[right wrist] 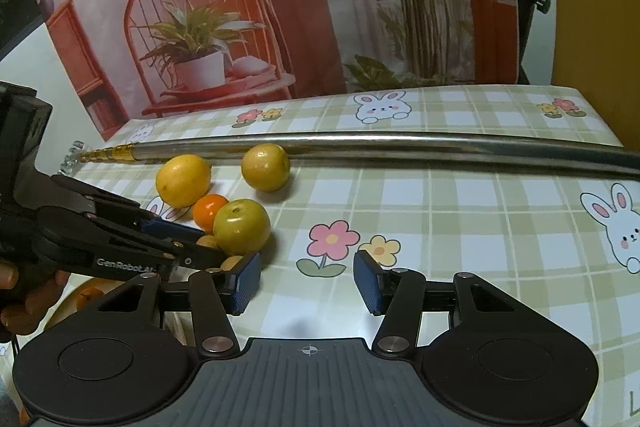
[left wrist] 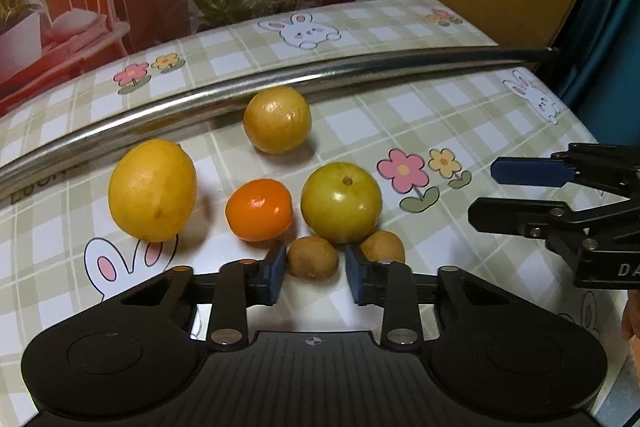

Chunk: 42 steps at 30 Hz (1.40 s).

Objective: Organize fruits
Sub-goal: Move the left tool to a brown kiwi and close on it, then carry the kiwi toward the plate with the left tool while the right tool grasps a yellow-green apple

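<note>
1. left wrist view: the left gripper (left wrist: 314,273) sits low over the checked tablecloth with bunny and flower prints (left wrist: 440,115), its blue pads part open on either side of a small brown kiwi-like fruit (left wrist: 313,257); a sliver of gap shows on each side, so it holds nothing yet
2. same view: a second small brown fruit (left wrist: 383,246) lies just right of the first, touching the big round yellow-green fruit (left wrist: 341,202); a shiny orange mandarin (left wrist: 259,209) lies left of that, a large yellow lemon-shaped fruit (left wrist: 153,190) further left, and a dull yellow round fruit (left wrist: 277,119) rests against the long steel tube (left wrist: 320,77) behind
3. same view: the right gripper (left wrist: 482,193) reaches in from the right edge, above the cloth, well clear of the fruit
4. right wrist view: the right gripper's pads stand wide apart over a printed pink flower, with nothing between them; the left gripper, held by a hand (right wrist: 24,299), dips into the fruit cluster, its tips partly hiding the small brown fruits
5. judgement: the step in hand looks like the pick of the first small brown fruit; next, close the left pads squarely on it, gently, without nudging its neighbour or the green fruit, then lift; where it should go is not shown
</note>
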Motion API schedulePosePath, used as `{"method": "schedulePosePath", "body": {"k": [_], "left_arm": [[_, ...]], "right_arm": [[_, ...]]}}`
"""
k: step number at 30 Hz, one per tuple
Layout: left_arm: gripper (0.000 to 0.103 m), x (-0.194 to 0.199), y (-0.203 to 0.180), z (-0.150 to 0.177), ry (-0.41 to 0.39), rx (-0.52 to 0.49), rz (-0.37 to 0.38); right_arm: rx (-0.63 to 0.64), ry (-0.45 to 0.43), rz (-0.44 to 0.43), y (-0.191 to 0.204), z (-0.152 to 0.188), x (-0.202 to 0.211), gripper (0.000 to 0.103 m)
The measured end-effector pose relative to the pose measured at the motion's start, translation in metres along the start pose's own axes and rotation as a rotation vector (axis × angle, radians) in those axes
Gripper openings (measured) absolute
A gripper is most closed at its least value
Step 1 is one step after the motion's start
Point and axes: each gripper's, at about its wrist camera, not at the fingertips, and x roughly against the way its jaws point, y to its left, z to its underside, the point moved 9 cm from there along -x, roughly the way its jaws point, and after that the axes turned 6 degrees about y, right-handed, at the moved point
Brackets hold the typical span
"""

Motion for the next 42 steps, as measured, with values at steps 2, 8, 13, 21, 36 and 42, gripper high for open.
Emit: {"method": "schedulePosePath", "body": {"k": [2,8,13,21,36,42], "left_arm": [[0.03,0.001,0.002,0.0,-0.005,0.004,0.001],[0.029,0.012,0.012,0.008,-0.025,0.034,-0.011],[0.029,0.033,0.02,0.017,-0.072,0.071,-0.014],[0.029,0.073,0.04,0.044,-0.142,0.146,-0.021],[0.03,0.076,0.035,0.069,-0.126,0.093,0.028],[0.03,0.064,0.032,0.072,-0.099,0.103,0.05]], "right_arm": [[0.002,0.002,-0.003,0.001,0.0,-0.001,0.049],[0.023,0.009,-0.015,0.008,-0.003,-0.007,0.049],[0.089,0.011,-0.042,0.025,-0.012,-0.024,0.047],[0.16,0.033,-0.083,0.05,-0.028,-0.061,0.047],[0.166,0.053,-0.058,0.06,-0.024,-0.067,0.043],[0.152,0.025,-0.068,0.059,-0.021,-0.05,0.043]]}}
